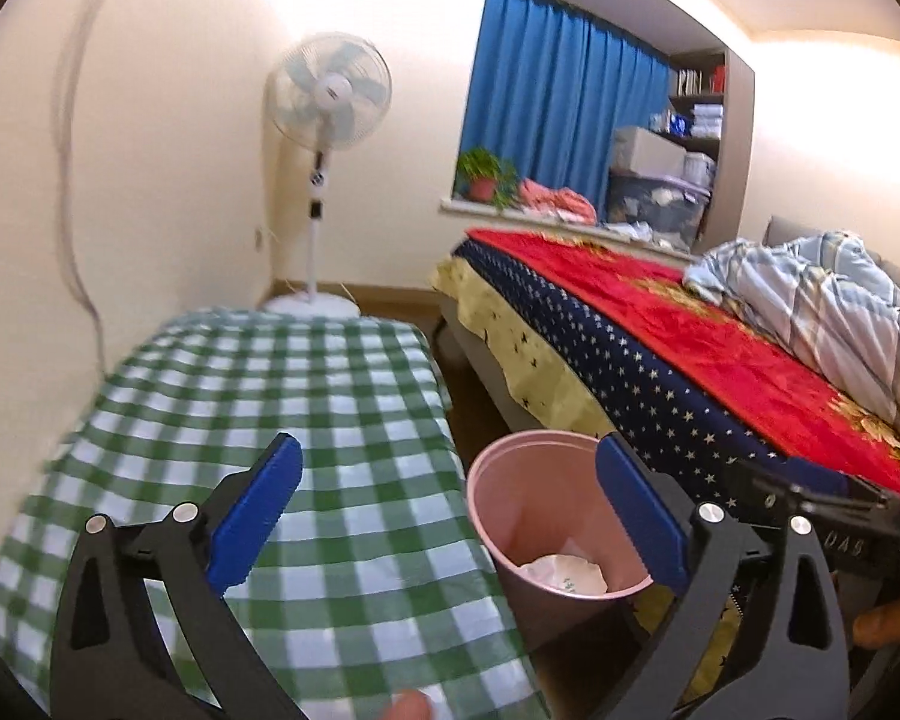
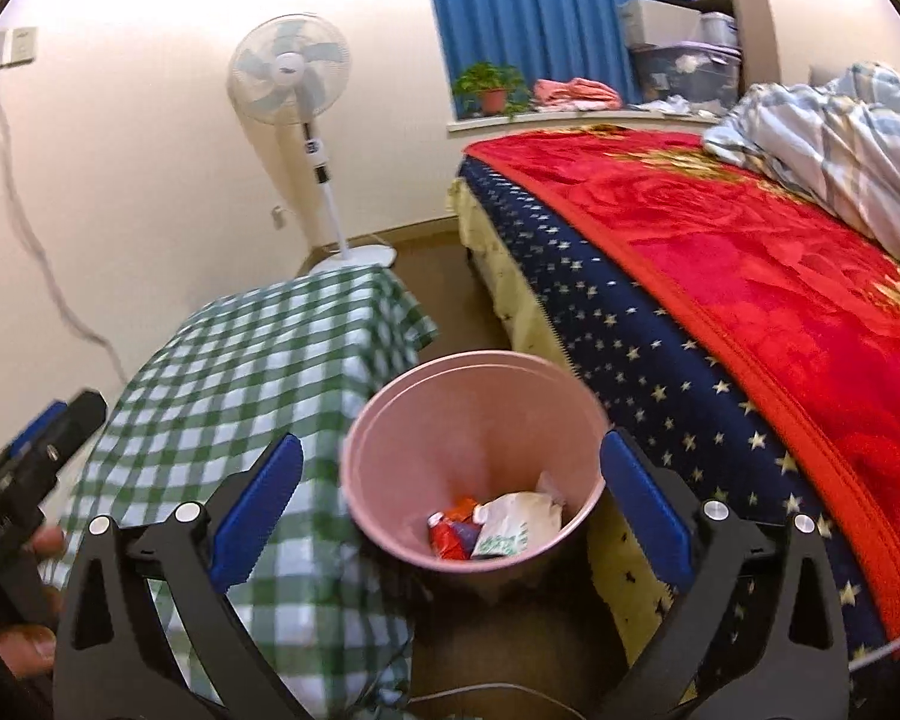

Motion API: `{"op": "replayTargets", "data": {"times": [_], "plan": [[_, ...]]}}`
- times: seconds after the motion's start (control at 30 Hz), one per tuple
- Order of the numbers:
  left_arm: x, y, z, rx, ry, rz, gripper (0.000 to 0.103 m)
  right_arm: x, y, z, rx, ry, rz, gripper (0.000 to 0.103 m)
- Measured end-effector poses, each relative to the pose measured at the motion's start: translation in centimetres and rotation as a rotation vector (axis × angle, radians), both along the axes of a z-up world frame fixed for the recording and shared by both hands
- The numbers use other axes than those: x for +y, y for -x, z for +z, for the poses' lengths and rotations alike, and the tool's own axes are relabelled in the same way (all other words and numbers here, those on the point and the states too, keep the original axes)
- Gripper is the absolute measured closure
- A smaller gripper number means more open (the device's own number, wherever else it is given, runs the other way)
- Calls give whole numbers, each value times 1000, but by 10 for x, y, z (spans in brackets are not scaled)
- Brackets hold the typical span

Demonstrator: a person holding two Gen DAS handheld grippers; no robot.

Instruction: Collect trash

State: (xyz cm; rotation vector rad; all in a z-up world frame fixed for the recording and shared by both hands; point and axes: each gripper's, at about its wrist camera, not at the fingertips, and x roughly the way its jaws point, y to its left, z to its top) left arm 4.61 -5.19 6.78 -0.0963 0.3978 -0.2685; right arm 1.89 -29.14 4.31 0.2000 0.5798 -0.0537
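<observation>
A pink trash bin (image 2: pixel 474 414) stands on the floor between the checkered table and the bed. It holds a red wrapper (image 2: pixel 450 534) and a crumpled white wrapper (image 2: pixel 519 522). My right gripper (image 2: pixel 450 498) is open and empty, held above the bin. My left gripper (image 1: pixel 450 510) is open and empty, over the table's near right edge, with the bin (image 1: pixel 534 498) just to its right; white paper (image 1: pixel 564 573) shows inside. The left gripper also shows at the left edge of the right wrist view (image 2: pixel 36 450).
A table with a green-white checkered cloth (image 1: pixel 282 396) is on the left. A bed with a red blanket (image 2: pixel 750 276) is on the right. A standing fan (image 1: pixel 327 96) is at the far wall. A windowsill holds a potted plant (image 1: pixel 483 177).
</observation>
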Motion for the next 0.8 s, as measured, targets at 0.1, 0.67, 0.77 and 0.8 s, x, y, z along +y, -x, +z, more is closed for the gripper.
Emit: {"op": "replayTargets", "data": {"times": [0.1,0.67,0.77,0.8], "plan": [[9,24,7,-9,-10,27,8,19,19,6,-12,31,33,5],[55,132,-12,99,-38,134,8,77,104,9,-24,159,-3,5],[65,135,-18,109,-17,174,8,85,115,9,-26,178,4,5],[67,135,-20,112,-15,184,8,88,117,9,-28,185,8,5]]}}
